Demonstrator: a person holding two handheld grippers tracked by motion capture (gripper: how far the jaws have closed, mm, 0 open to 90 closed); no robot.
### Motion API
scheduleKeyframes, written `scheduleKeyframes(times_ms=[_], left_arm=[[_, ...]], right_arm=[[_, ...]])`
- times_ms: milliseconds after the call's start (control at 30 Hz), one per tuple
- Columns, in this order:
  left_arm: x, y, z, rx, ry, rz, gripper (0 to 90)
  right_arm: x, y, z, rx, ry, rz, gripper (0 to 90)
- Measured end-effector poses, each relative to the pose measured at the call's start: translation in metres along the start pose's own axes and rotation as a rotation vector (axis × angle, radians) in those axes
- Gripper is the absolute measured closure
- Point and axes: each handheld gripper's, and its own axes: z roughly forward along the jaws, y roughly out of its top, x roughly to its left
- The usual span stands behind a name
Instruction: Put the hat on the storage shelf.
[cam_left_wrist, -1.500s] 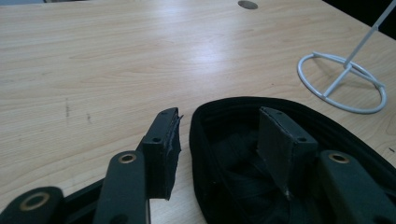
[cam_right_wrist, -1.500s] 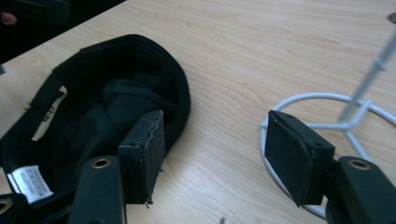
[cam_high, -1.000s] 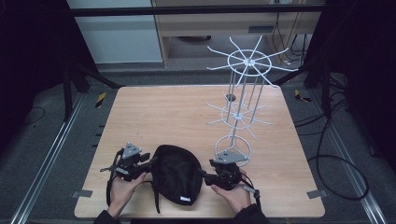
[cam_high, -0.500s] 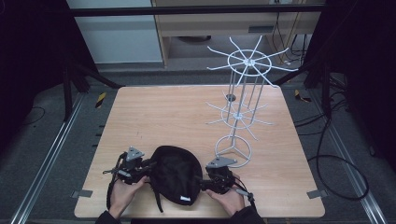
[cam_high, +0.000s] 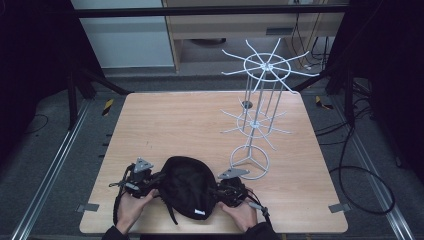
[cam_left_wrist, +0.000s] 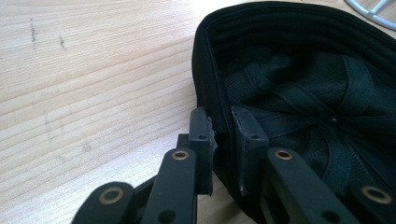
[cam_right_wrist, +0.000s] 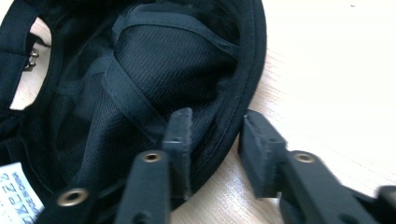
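A black cap (cam_high: 189, 192) lies upside down near the table's front edge, its white label (cam_high: 200, 213) showing. My left gripper (cam_high: 161, 179) is at its left side. In the left gripper view the jaws (cam_left_wrist: 224, 133) pinch the cap's rim (cam_left_wrist: 223, 112), one jaw outside and one inside the crown. My right gripper (cam_high: 216, 189) is at the cap's right side. In the right gripper view it (cam_right_wrist: 219, 135) stands open astride the rim (cam_right_wrist: 243, 102), with a gap between the rim and the outer jaw.
A white wire display rack (cam_high: 260, 120) with spoked tiers stands on the right half of the wooden table (cam_high: 190, 120); its ring base (cam_high: 249, 161) is just beyond my right gripper. The table's front edge is close under both hands.
Both grippers have come nearer to the front edge and closed in on the cap's two sides. The cap has shifted slightly toward the front with them.
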Motion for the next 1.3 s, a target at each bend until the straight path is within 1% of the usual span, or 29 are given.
scheduleKeyframes(times_ms=[67,100,133,200,267,300,367,433,500,567,633,767,867,933,1033,1100,1200,1300], left_arm=[[-0.001,0.000,0.000,-0.004,-0.007,-0.002,79.4],[-0.002,0.000,-0.001,-0.004,-0.010,0.002,79.4],[-0.002,0.000,-0.001,-0.006,-0.013,0.003,79.4],[-0.004,-0.001,0.000,-0.010,-0.024,0.006,79.3],[-0.006,-0.001,0.001,-0.011,-0.036,0.009,79.2],[-0.007,0.000,0.002,-0.011,-0.042,0.011,79.2],[-0.009,0.000,0.003,-0.012,-0.050,0.016,79.1],[-0.012,0.001,0.005,-0.015,-0.052,0.020,79.1],[-0.015,0.002,0.007,-0.021,-0.054,0.018,79.0],[-0.017,0.003,0.011,-0.023,-0.058,0.011,78.9],[-0.017,0.005,0.016,-0.022,-0.061,0.004,79.0],[-0.015,0.006,0.022,-0.021,-0.067,-0.006,78.9],[-0.013,0.005,0.023,-0.023,-0.074,-0.015,78.2],[-0.012,0.005,0.022,-0.027,-0.080,-0.017,77.1],[-0.010,0.006,0.019,-0.035,-0.090,-0.022,74.9],[-0.009,0.007,0.014,-0.043,-0.089,-0.017,71.5],[-0.008,0.008,0.005,-0.071,-0.074,-0.010,67.0],[-0.005,0.010,-0.005,-0.106,-0.076,-0.025,64.6]], right_arm=[[0.000,0.000,-0.001,-0.001,-0.006,0.020,72.6],[-0.001,0.001,-0.002,-0.014,-0.008,0.011,75.6],[-0.001,0.001,-0.005,-0.030,-0.013,0.020,78.0],[-0.003,0.003,-0.012,-0.070,-0.023,0.018,81.4],[-0.005,0.006,-0.020,-0.116,-0.029,0.010,83.0],[-0.006,0.008,-0.025,-0.147,-0.032,0.002,83.5],[-0.005,0.011,-0.034,-0.191,-0.035,-0.015,83.9],[-0.003,0.013,-0.040,-0.224,-0.034,-0.032,84.1],[0.001,0.017,-0.046,-0.252,-0.021,-0.072,84.2],[0.005,0.018,-0.050,-0.266,-0.005,-0.101,84.3],[0.012,0.020,-0.052,-0.272,0.024,-0.140,84.3],[0.019,0.017,-0.048,-0.258,0.055,-0.180,84.2],[0.021,0.014,-0.043,-0.237,0.064,-0.184,84.2],[0.021,0.012,-0.041,-0.228,0.058,-0.187,84.1],[0.020,0.011,-0.041,-0.226,0.034,-0.185,84.0],[0.020,0.009,-0.042,-0.225,0.026,-0.183,84.0],[0.020,0.008,-0.041,-0.218,0.013,-0.182,84.0],[0.020,0.007,-0.040,-0.213,0.001,-0.179,83.9]])
